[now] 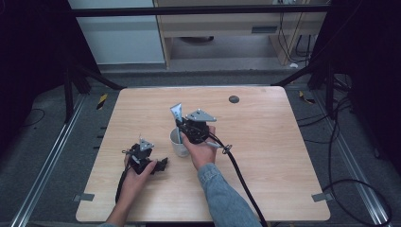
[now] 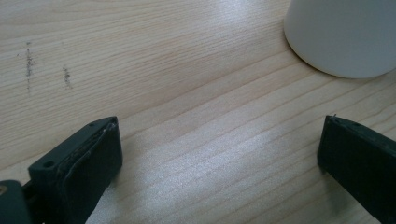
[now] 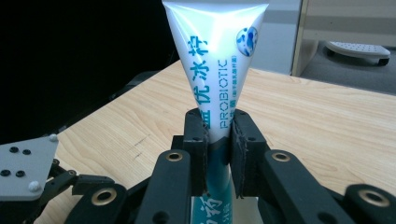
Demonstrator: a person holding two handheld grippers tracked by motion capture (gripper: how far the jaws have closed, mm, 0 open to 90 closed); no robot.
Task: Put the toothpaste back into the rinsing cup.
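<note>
The toothpaste tube is silvery white with teal lettering, including the word PROBIOTIC, and a small blue-and-white round emblem near its flat crimped end, which points upward. The right gripper pinches it across its narrower lower part, both black jaws pressed against its sides. In the high view the tube stands upright with its lower end inside a white cup near the middle of the wooden table, the right gripper directly over the cup.

Nearer the person, the left gripper rests low on the table just left of the cup, its jaws spread wide with bare wood between them. In its own view the cup's base sits just ahead, apart from both jaws.

Farther off, a small dark round disc lies near the table's far edge.
</note>
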